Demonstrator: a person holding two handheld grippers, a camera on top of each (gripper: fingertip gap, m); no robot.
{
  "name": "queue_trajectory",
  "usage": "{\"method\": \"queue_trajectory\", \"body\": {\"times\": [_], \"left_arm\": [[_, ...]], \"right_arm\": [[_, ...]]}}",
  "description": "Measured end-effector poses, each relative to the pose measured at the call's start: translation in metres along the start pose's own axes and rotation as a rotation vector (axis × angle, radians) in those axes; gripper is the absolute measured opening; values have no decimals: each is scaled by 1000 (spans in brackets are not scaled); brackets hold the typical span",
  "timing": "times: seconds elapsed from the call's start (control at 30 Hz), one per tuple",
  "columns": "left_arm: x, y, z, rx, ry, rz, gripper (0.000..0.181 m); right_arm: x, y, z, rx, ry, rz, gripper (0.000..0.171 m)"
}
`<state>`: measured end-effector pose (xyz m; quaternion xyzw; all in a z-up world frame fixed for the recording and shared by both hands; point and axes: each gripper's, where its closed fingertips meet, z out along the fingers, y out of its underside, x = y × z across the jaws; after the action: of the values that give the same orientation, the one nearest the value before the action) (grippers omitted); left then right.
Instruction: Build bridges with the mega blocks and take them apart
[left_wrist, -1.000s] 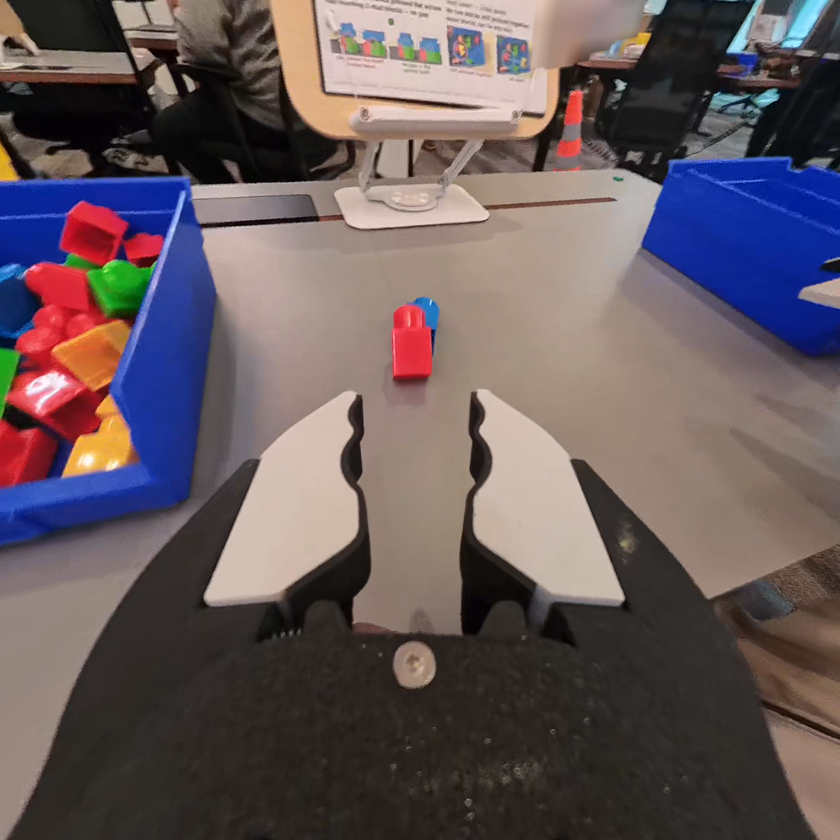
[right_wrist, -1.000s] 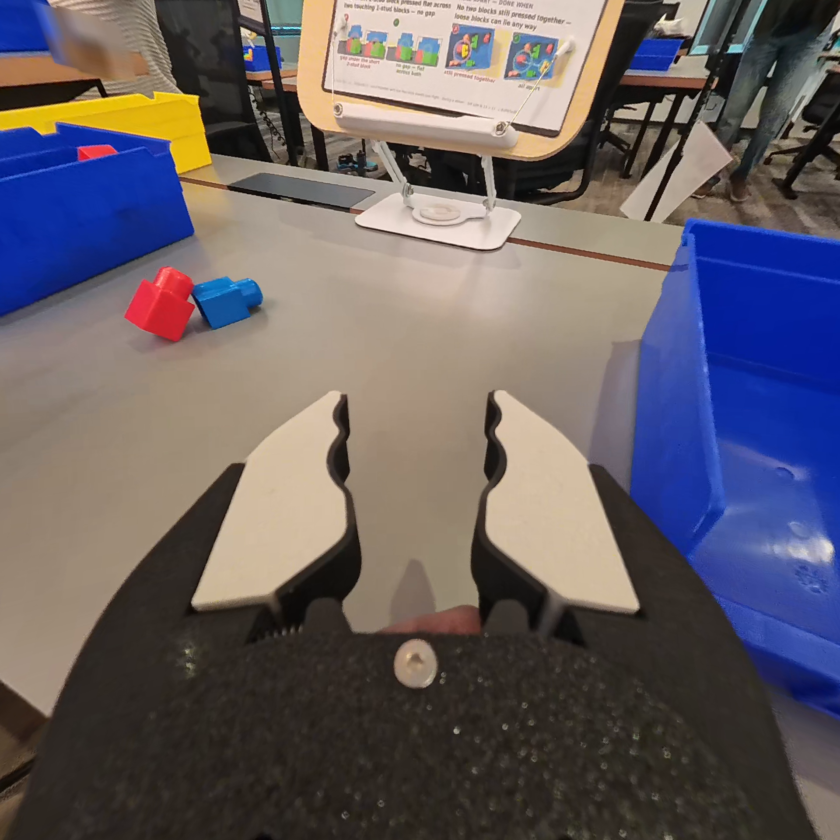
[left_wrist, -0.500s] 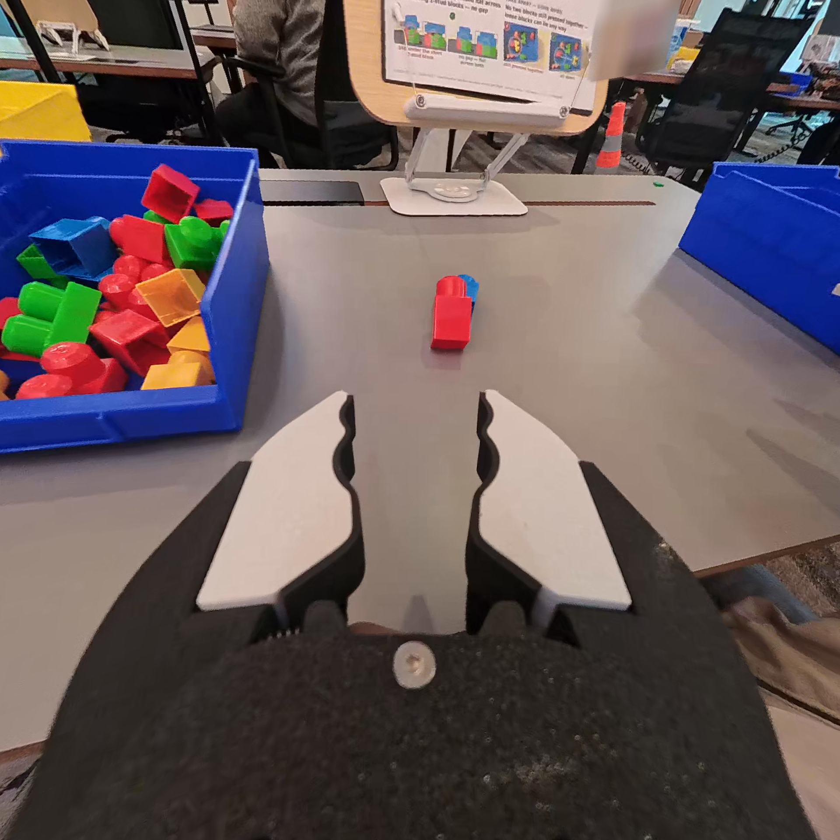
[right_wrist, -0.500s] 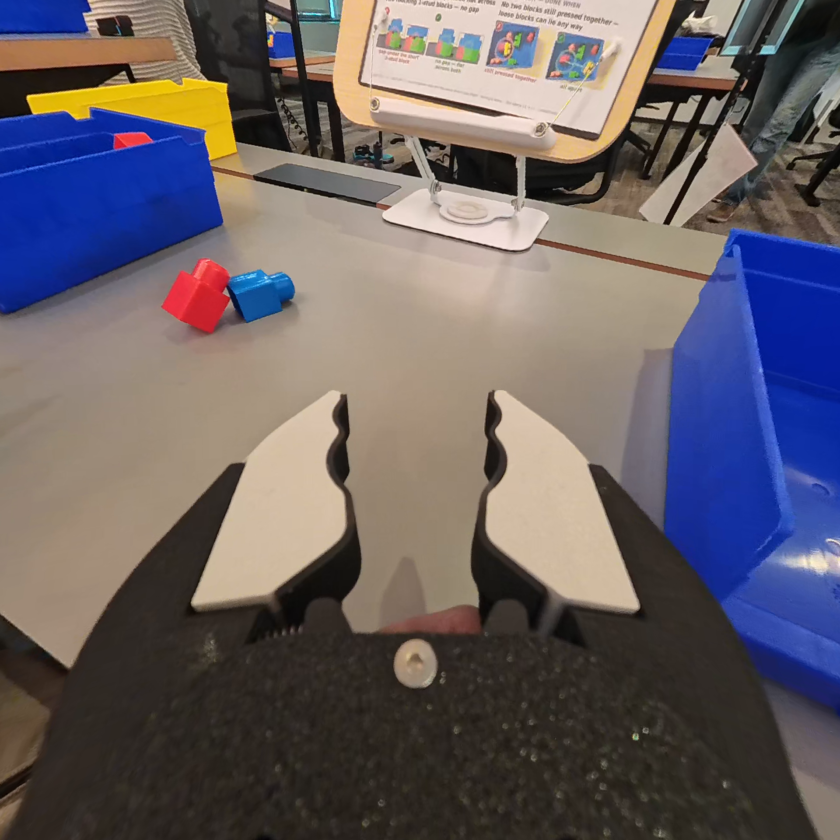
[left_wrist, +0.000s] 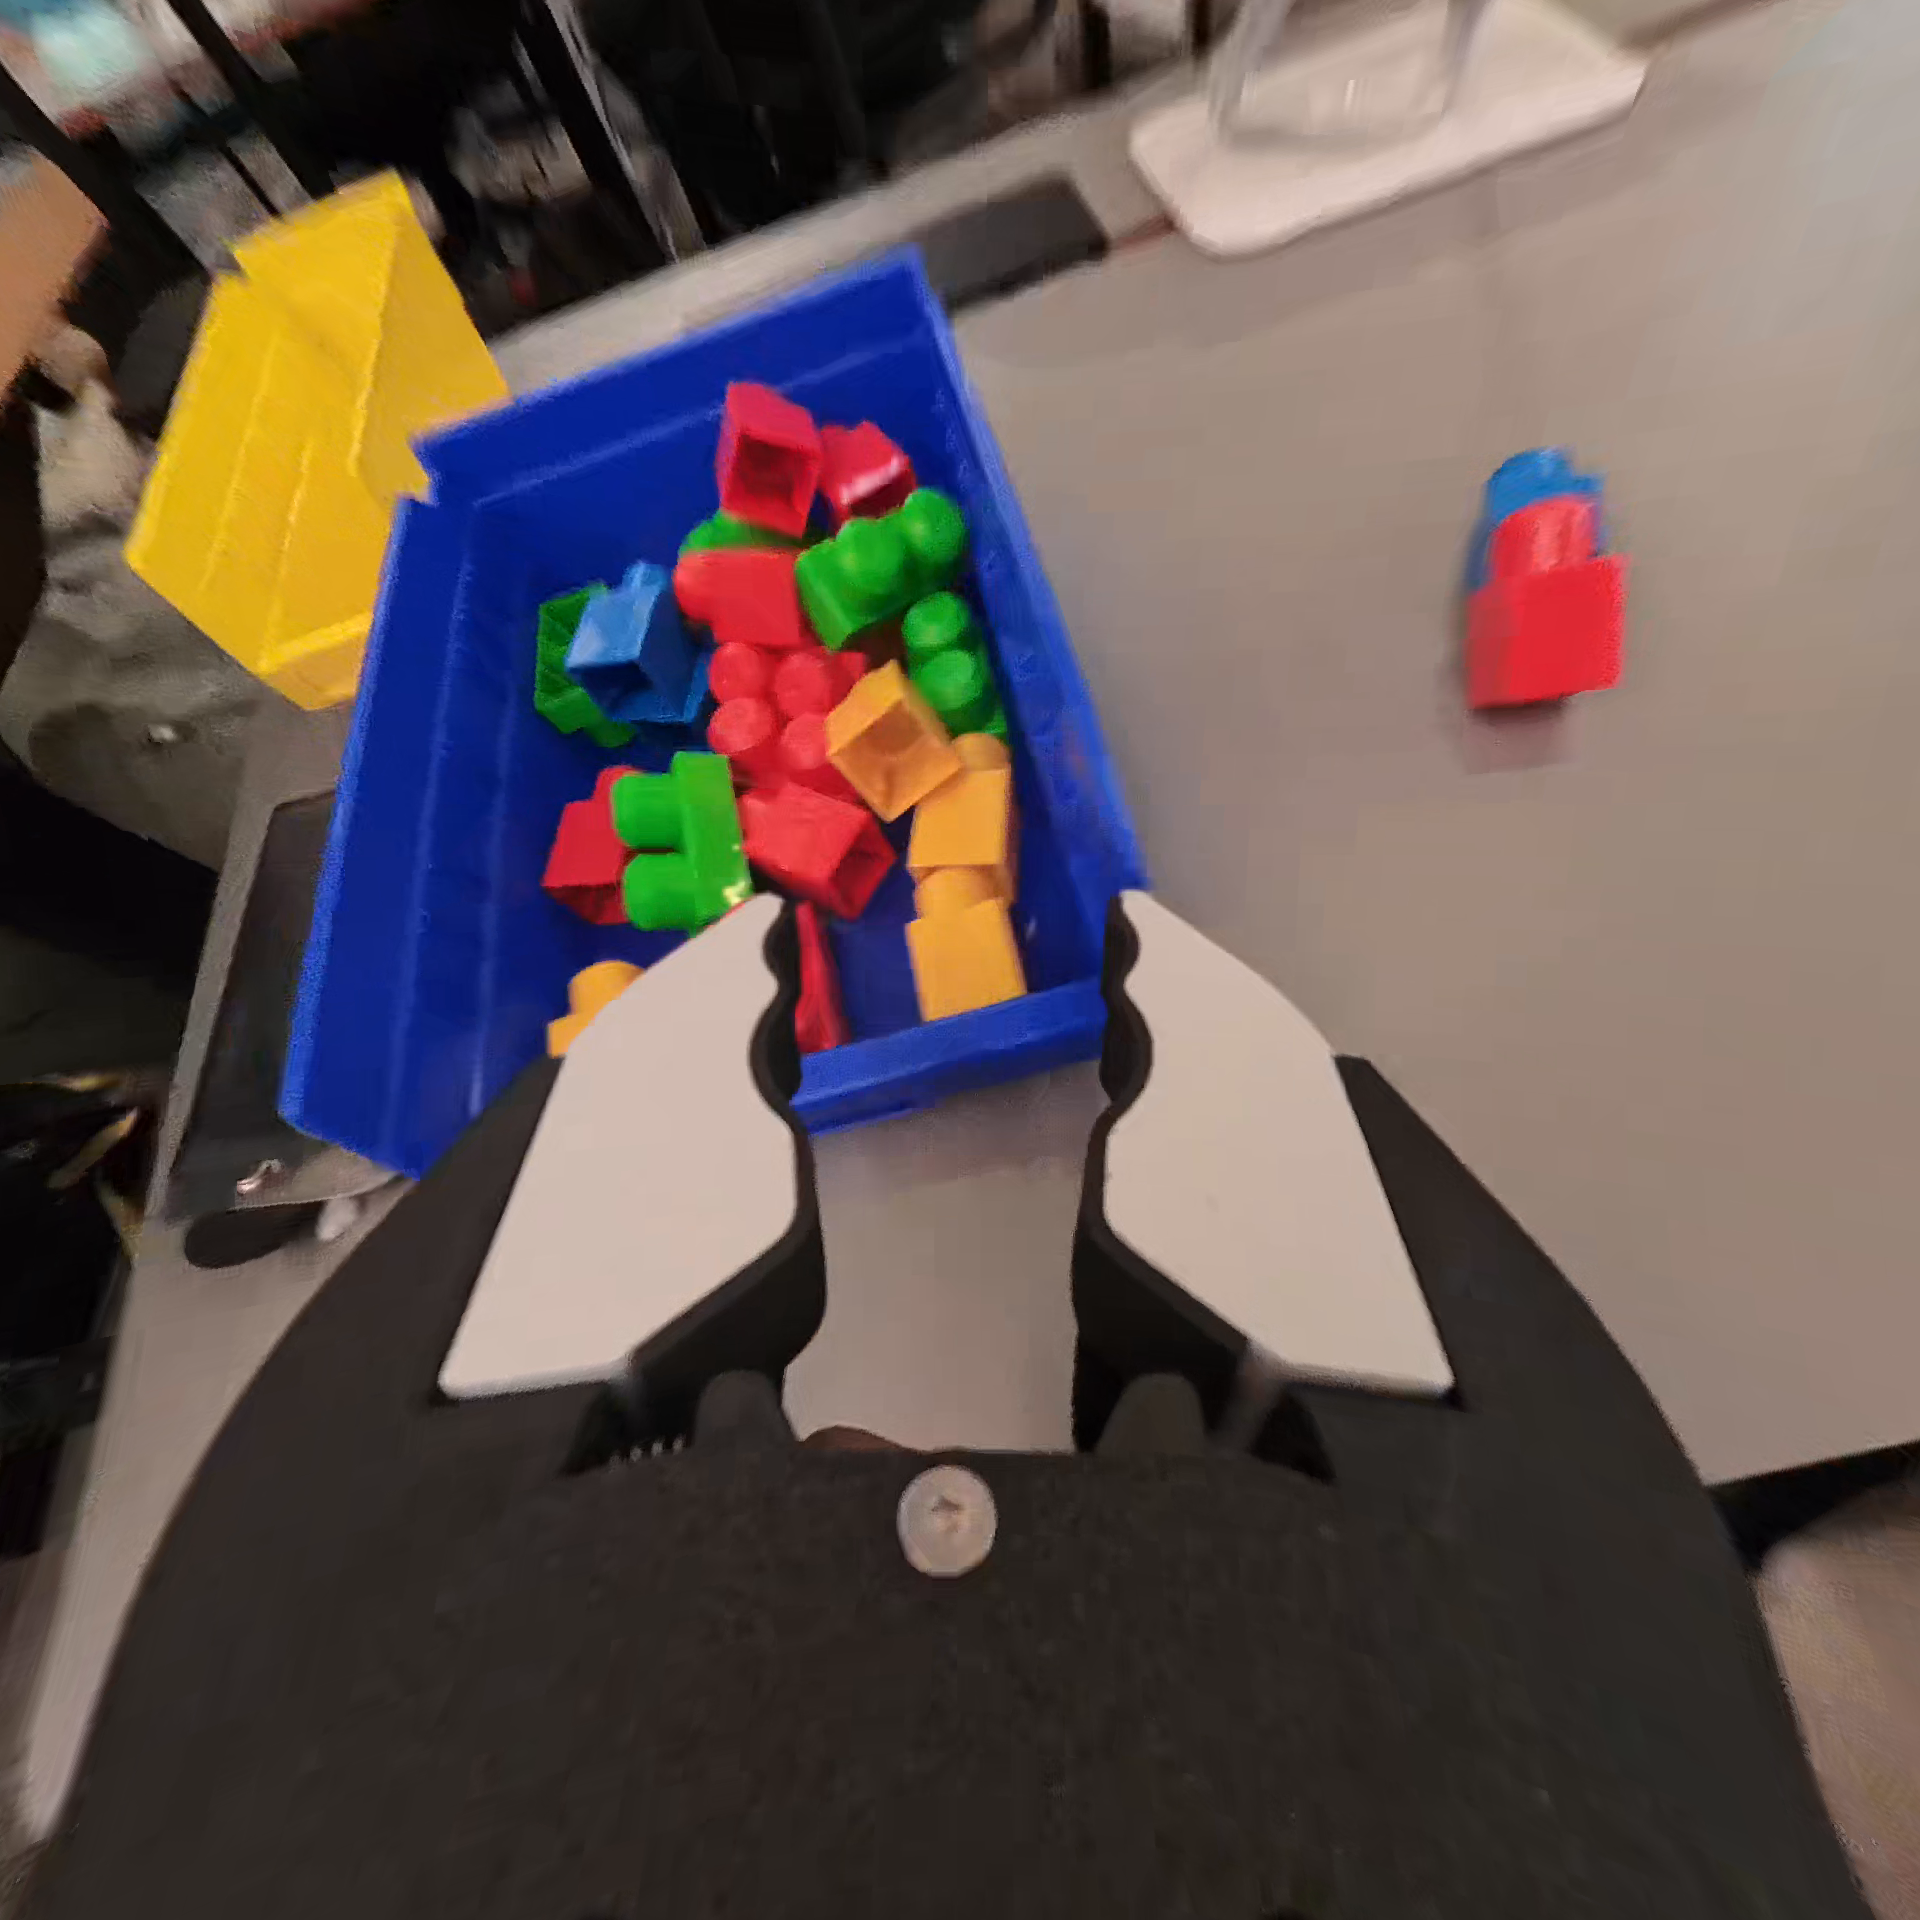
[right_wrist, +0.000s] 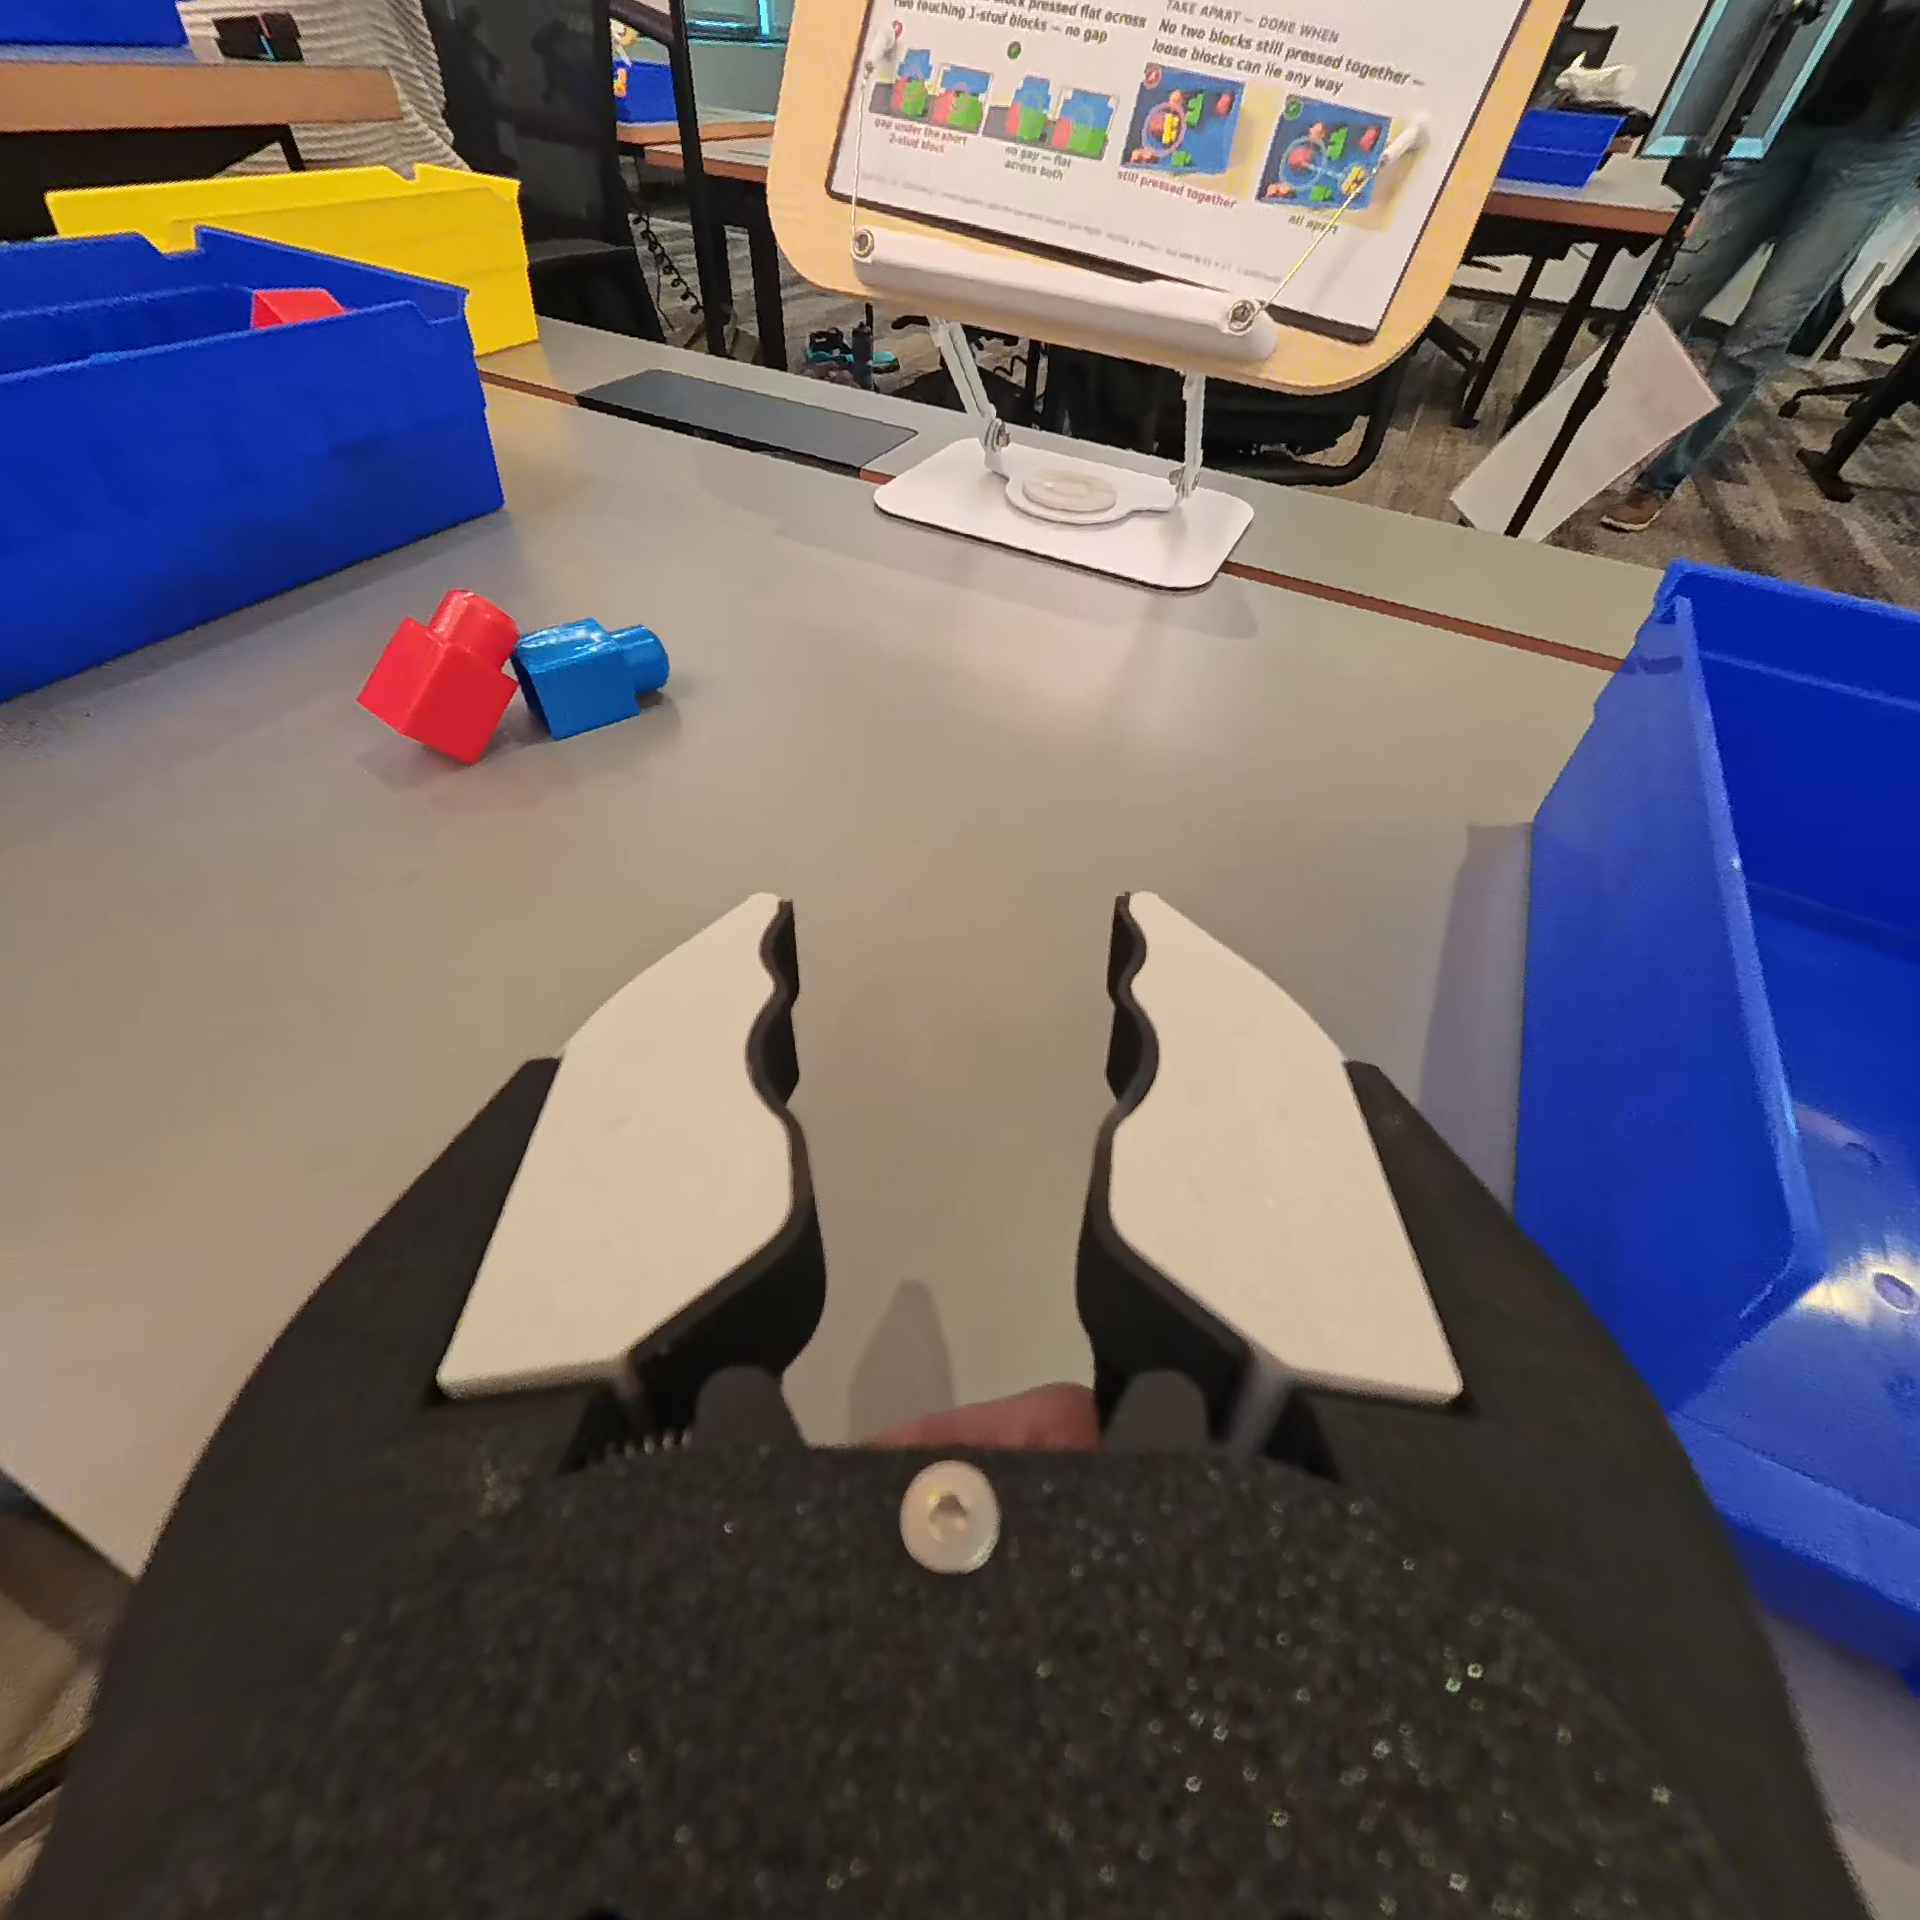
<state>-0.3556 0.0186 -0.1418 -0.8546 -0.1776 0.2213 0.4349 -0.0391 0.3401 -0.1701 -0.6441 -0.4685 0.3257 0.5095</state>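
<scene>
Grey table is seen with only a red block and blue block laid out, touching, on their sides; no bridge is judged built yet; remaining blocks are kept in the blue bin, over whose near rim the left gripper is held, released and empty; the right gripper, likewise released, is held above bare table beside an empty blue bin.

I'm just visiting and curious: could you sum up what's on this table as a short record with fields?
left tool: open, empty, over near end of block bin
right tool: open, empty, above bare table
block bin: blue, holds red, green, orange, blue blocks
loose blocks: red block and blue block touching, lying on table
second bin: blue, right side, no blocks visible
yellow bin: behind block bin
bridge: none built yet
</scene>
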Motion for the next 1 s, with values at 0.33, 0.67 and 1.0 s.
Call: {"method": "queue_trajectory", "body": {"times": [0.33,0.67,1.0], "left_arm": [[-65,67,79,-602,172,-121,55],[-60,82,97,-822,142,-109,53],[-49,90,101,-944,185,-149,32]], "right_arm": [[12,7,4,-8,0,32,57],[24,15,3,-11,1,64,57],[26,18,0,-7,-16,91,57]]}}
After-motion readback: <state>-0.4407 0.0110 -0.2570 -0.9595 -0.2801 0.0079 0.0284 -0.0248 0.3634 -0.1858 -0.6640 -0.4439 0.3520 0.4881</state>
